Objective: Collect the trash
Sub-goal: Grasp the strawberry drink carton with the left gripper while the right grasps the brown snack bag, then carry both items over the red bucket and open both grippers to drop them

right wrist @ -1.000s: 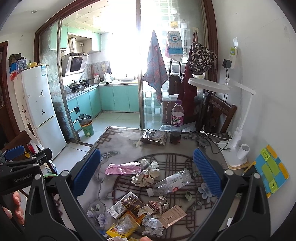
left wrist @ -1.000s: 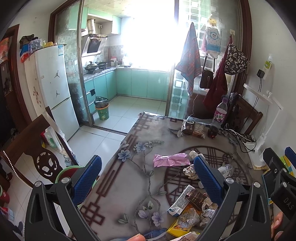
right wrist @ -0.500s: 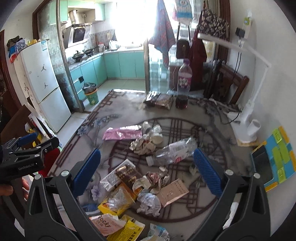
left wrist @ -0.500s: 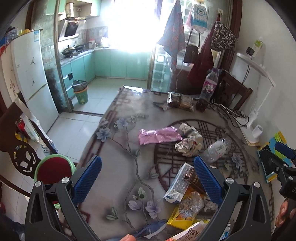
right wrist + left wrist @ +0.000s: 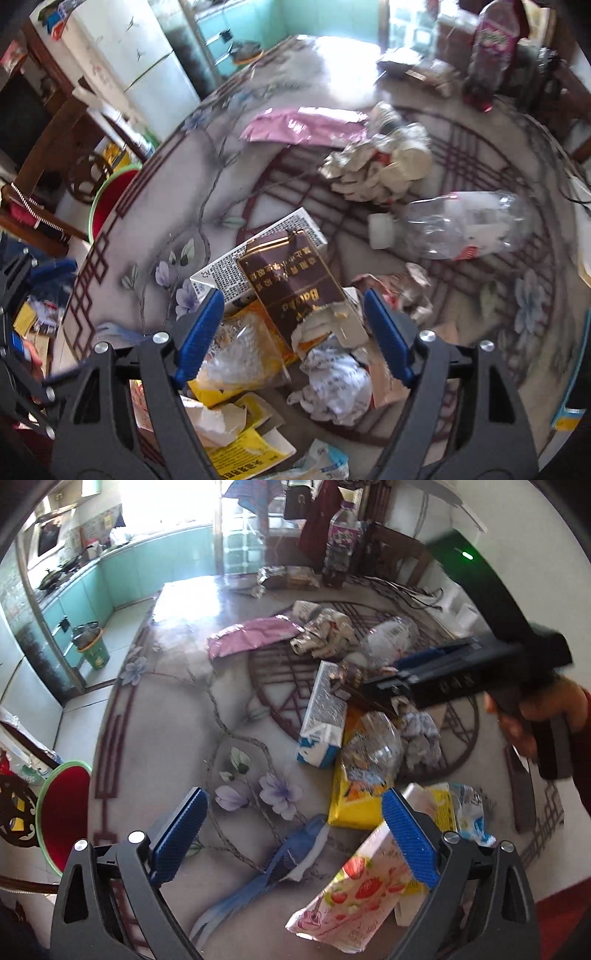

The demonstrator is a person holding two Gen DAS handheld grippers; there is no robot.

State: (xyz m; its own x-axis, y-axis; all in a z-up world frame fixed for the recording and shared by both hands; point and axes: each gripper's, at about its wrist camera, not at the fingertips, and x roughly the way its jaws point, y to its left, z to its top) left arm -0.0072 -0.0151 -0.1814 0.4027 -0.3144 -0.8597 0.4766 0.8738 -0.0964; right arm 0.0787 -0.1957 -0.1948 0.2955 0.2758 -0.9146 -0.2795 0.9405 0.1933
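Trash litters the flowered table (image 5: 155, 716). My left gripper (image 5: 293, 836) points down at the near edge, its jaws closing over a blue wrapper (image 5: 295, 843). A pink strawberry packet (image 5: 354, 893) lies by its right finger, and neither pad presses on anything. My right gripper (image 5: 293, 334) hangs over the pile, its jaws also closing. Between its pads, untouched, are a torn brown carton (image 5: 291, 288), a yellow packet (image 5: 240, 358) and crumpled white paper (image 5: 336, 380). In the left wrist view the right gripper (image 5: 417, 675) reaches in over the pile.
Farther out lie a pink wrapper (image 5: 306, 125), crumpled foil (image 5: 376, 166), a crushed clear bottle (image 5: 461, 225) and a white milk carton (image 5: 321, 716). A dark drink bottle (image 5: 340, 550) stands at the back. A red basin (image 5: 66, 808) sits below the table's left edge.
Both grippers dropped towards the table and tipped downward, and their jaws narrowed. The right gripper came into the left wrist view over the pile.
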